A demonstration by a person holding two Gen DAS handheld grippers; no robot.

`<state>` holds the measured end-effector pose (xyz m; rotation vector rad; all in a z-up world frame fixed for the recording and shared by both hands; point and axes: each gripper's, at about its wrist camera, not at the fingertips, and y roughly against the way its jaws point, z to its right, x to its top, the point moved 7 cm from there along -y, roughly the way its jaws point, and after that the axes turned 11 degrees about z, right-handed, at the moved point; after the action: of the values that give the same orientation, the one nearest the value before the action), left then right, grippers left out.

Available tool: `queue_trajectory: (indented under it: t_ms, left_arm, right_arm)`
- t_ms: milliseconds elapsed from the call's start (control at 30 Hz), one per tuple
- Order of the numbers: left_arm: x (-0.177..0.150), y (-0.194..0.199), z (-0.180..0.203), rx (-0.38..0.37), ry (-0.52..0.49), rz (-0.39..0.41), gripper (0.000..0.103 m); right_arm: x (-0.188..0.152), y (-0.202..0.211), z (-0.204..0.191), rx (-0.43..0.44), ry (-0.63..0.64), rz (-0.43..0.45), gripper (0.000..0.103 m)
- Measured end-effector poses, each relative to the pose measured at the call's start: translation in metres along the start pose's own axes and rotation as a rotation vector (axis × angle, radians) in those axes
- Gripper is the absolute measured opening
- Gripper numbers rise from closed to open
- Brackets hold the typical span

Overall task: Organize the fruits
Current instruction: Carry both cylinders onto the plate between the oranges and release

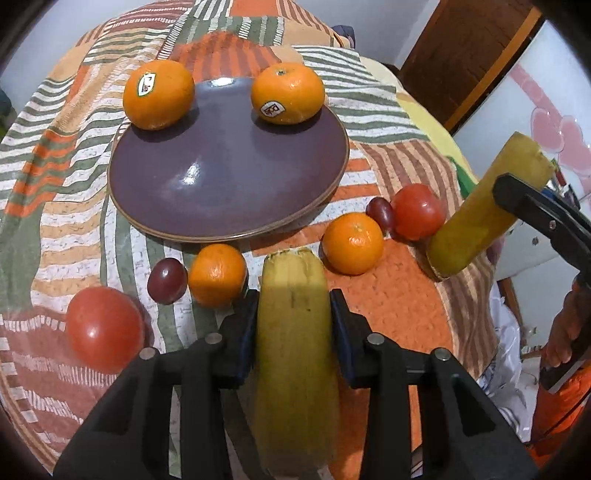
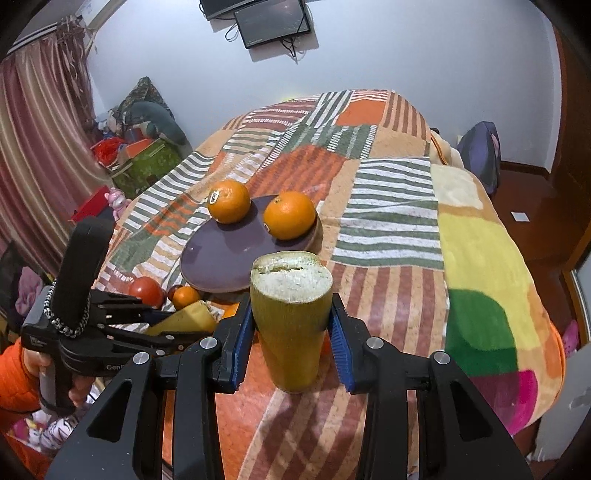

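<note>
My left gripper is shut on a yellow banana piece, its pads pressing both sides just above the blanket. To the right, my right gripper is shut on a second banana piece and holds it tilted in the air. In the right wrist view that gripper grips the cut piece, and the left gripper shows at lower left. A purple plate carries two oranges. In front of it lie two smaller oranges, two tomatoes and two dark grapes.
Everything rests on a striped patchwork blanket spread over a bed, which drops off at the right edge. Boxes and toys are piled on the floor to the left. A screen hangs on the far wall.
</note>
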<state>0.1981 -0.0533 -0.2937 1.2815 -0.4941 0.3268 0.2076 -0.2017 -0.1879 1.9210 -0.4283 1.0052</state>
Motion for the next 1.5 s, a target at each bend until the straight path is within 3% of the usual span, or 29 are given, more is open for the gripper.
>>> queue_trajectory:
  t_ms: [633, 967, 1500]
  left_arm:
    - [0.044, 0.064, -0.013, -0.083, 0.059, 0.188, 0.036]
    - [0.078, 0.083, -0.043, -0.033, 0.081, 0.288, 0.035]
    - [0.105, 0.061, -0.084, 0.018, 0.098, 0.293, 0.034]
  right_arm:
    - [0.038, -0.017, -0.028, 0.026, 0.074, 0.044, 0.035]
    - [0.052, -0.040, -0.050, 0.069, 0.091, 0.051, 0.035]
    - [0.053, -0.096, -0.079, 0.140, 0.120, -0.012, 0.035]
